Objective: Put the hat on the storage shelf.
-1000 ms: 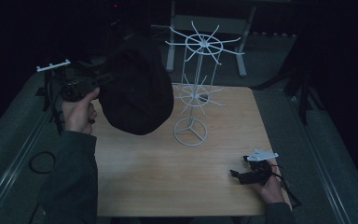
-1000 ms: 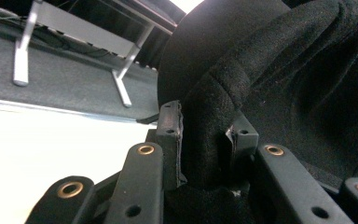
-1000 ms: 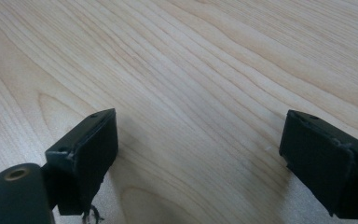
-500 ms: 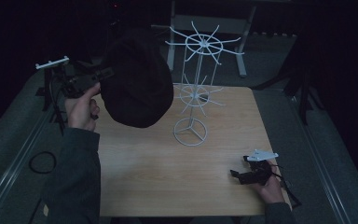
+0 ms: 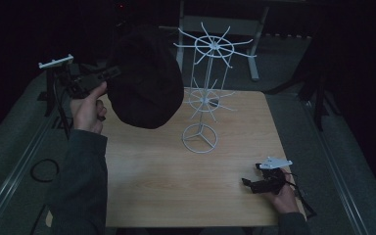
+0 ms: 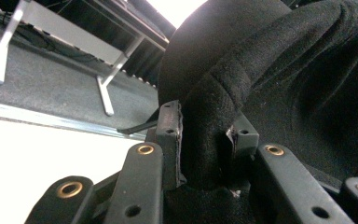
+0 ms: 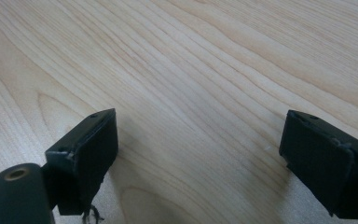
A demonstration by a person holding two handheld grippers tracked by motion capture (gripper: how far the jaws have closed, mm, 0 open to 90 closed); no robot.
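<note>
Judging by how things lie, the black hat is lifted but not yet hung: it hangs clear of the table, clamped by its brim in the left gripper, beside the white wire rack. Off to the near side, the right gripper rests low on the wood, jaws wide and empty

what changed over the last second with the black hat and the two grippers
The left gripper, shut on the black fabric hat's brim, carried it up and toward the white wire spinner rack. The right gripper stayed open, low over the light wooden table; the rack did not move.
</note>
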